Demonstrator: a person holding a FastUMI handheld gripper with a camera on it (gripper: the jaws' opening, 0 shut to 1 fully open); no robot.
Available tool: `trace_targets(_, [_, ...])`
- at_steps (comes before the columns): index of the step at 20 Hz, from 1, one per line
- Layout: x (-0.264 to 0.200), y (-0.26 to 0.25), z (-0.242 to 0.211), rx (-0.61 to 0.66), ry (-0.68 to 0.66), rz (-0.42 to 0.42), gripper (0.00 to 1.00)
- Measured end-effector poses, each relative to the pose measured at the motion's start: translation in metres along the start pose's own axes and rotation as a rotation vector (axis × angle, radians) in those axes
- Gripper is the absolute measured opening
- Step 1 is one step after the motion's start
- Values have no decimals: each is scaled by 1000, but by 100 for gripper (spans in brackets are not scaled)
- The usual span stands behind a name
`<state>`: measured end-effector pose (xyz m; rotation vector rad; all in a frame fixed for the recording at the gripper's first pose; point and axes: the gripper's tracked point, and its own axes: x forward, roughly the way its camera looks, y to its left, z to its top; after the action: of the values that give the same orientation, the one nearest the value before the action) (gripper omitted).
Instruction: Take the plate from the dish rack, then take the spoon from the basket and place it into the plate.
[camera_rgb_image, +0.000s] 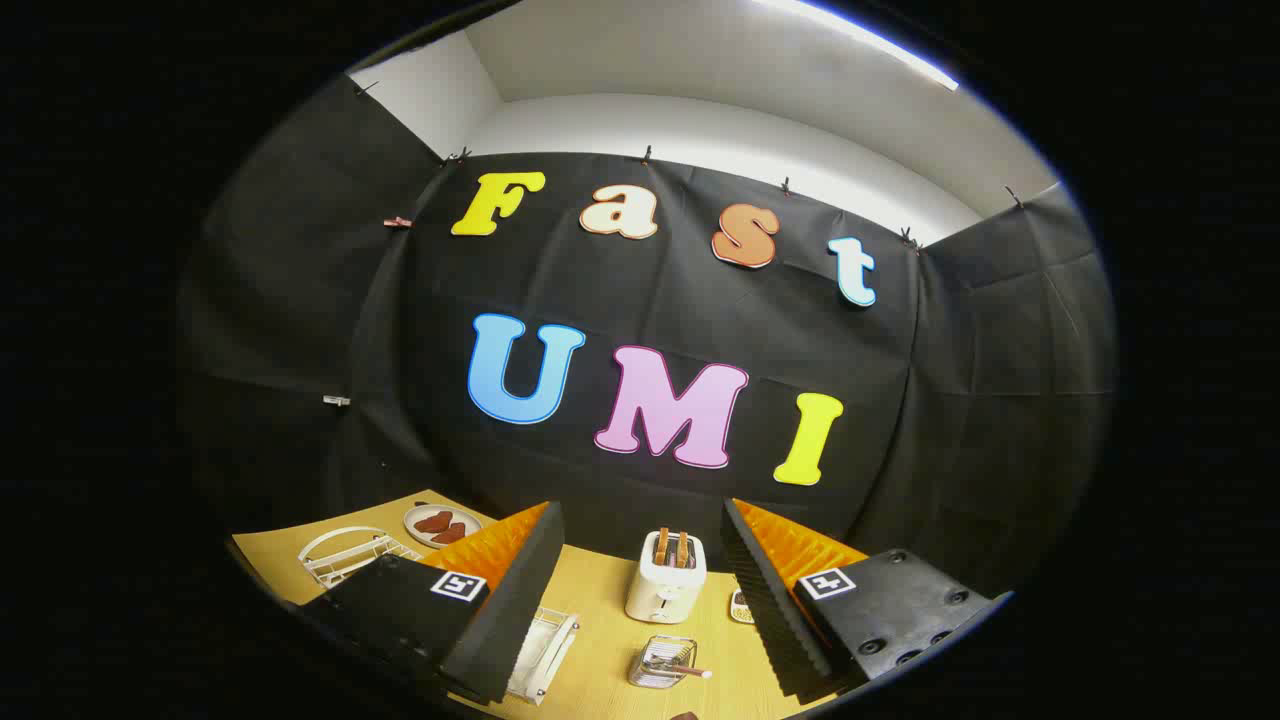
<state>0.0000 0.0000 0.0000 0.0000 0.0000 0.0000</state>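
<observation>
My gripper (640, 520) is open, held high above the wooden table (600, 600) with nothing between its fingers. Below, between the fingers, stands a small wire basket (660, 662) with a spoon (692, 672) whose handle sticks out to the right. Left of the basket, partly hidden by my left finger (505, 600), is a white dish rack (545, 652) holding what looks like a white plate on edge.
A white toaster (665, 580) with two slices of toast stands beyond the basket. Left of my left finger are an empty white wire rack (345, 555) and a plate of brown food (440, 523). A small patterned object (740, 606) peeks out beside my right finger.
</observation>
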Motion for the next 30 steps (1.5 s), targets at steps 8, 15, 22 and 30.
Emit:
trace_targets(8, [1,17,3,0,0,30,97])
trace_targets(15, [-2,17,1,-9,6,31,97])
trace_targets(22, [1,25,-10,3,53,56,97])
trace_targets(30, [12,59,-51,49,204,159,97])
